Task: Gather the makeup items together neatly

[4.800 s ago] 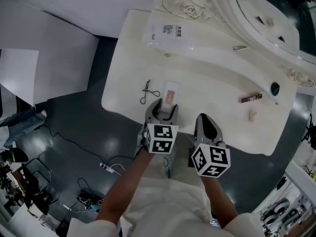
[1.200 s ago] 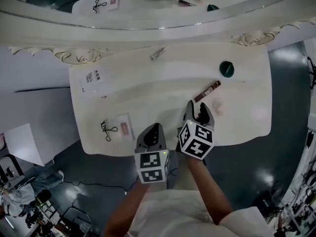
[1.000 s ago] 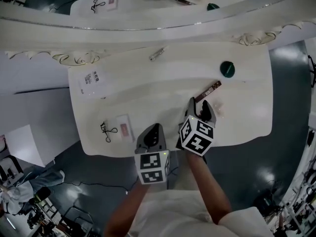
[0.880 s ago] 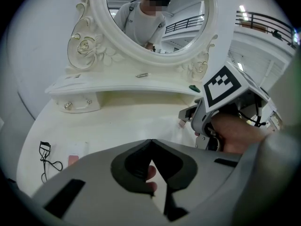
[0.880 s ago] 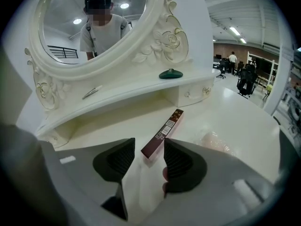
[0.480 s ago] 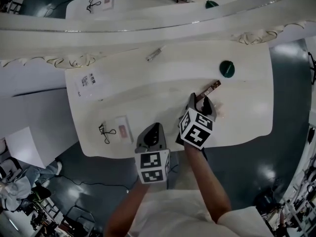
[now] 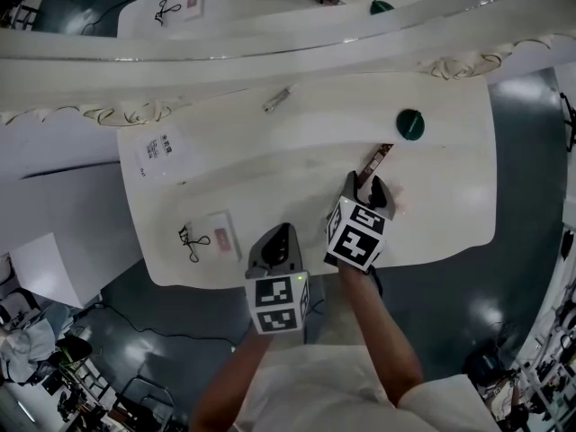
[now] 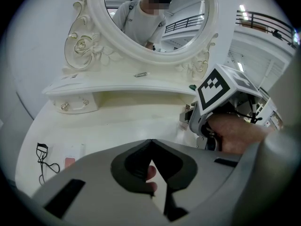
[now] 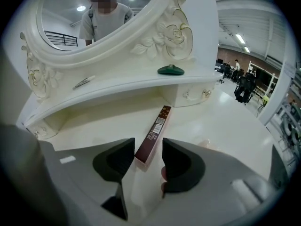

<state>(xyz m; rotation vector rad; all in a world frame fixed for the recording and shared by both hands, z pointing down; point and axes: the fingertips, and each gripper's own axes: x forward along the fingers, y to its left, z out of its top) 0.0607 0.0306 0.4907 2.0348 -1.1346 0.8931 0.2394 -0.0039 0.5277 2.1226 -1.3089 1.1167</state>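
Now, our right gripper over the white worktop, fingers spread either side of the brown box's near end at centre right, not pinching it, our left gripper at lower centre, fingers pressed together, curler and palette lower left, green compact upper right.

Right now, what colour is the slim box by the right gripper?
The box is dark maroon; right gripper view.

Made out no readable words or numbers — noted dark print on the white card and a pale label on the long brown box (too small and blurred in both cases to read).
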